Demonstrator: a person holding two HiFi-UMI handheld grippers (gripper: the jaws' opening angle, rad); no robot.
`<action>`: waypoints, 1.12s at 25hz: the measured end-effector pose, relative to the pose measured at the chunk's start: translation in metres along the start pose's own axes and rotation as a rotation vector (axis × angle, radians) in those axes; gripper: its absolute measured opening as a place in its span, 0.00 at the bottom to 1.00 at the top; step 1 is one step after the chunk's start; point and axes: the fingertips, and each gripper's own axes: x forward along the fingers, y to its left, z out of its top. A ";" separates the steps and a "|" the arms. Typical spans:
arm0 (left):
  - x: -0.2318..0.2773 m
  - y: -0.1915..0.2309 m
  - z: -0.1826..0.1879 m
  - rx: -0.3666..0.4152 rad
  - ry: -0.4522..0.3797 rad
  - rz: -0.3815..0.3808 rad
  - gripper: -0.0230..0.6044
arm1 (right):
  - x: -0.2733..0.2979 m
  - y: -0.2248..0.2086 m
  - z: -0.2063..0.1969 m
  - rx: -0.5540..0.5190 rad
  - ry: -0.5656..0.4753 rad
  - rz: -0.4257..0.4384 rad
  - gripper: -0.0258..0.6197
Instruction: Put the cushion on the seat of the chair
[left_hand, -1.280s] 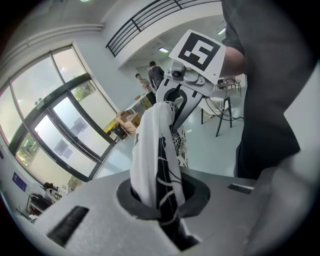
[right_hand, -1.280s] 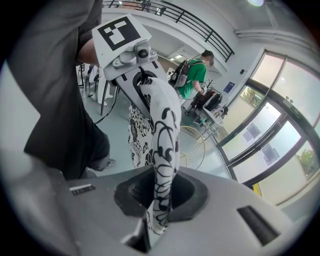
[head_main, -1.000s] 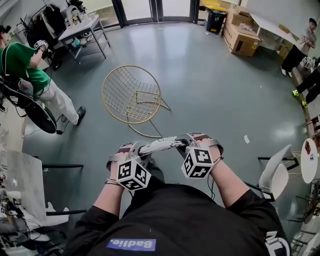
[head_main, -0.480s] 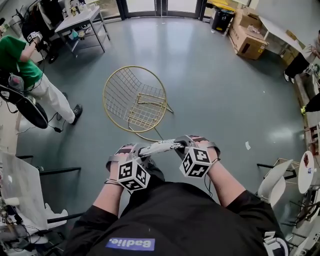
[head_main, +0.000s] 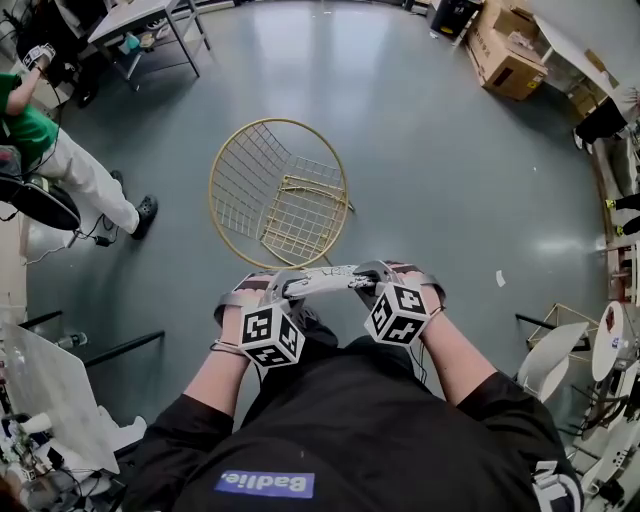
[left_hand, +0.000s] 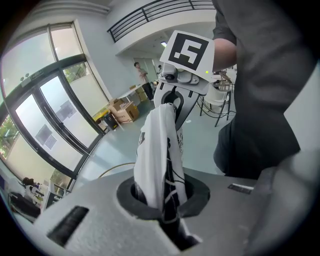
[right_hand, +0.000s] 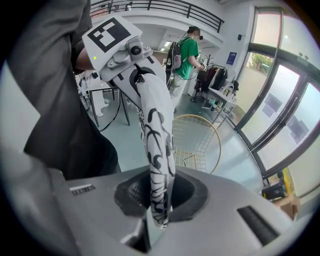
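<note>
A flat white cushion with black line print hangs stretched between my two grippers, close to my body. My left gripper is shut on its left edge, my right gripper shut on its right edge. In the left gripper view the cushion rises from the jaws toward the other gripper; the right gripper view shows the cushion the same way. The gold wire chair with a round back and mesh seat stands on the floor just beyond the cushion; the chair shows behind it in the right gripper view.
A person in a green top stands at the far left by a metal table. Cardboard boxes sit at the back right. White chairs stand at the right, a desk with clutter at the left.
Both grippers have carried the cushion forward toward the gold chair, which now lies closer, right beyond the cushion. Both grips are unchanged.
</note>
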 end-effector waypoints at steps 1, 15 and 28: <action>0.002 0.005 -0.004 0.001 0.004 -0.004 0.08 | 0.005 -0.002 0.002 0.003 0.001 0.007 0.11; 0.040 0.043 -0.041 -0.074 0.121 -0.054 0.08 | 0.065 -0.044 0.001 0.028 -0.065 0.142 0.11; 0.093 0.087 -0.084 -0.147 0.210 -0.117 0.08 | 0.135 -0.079 -0.007 0.062 -0.101 0.280 0.11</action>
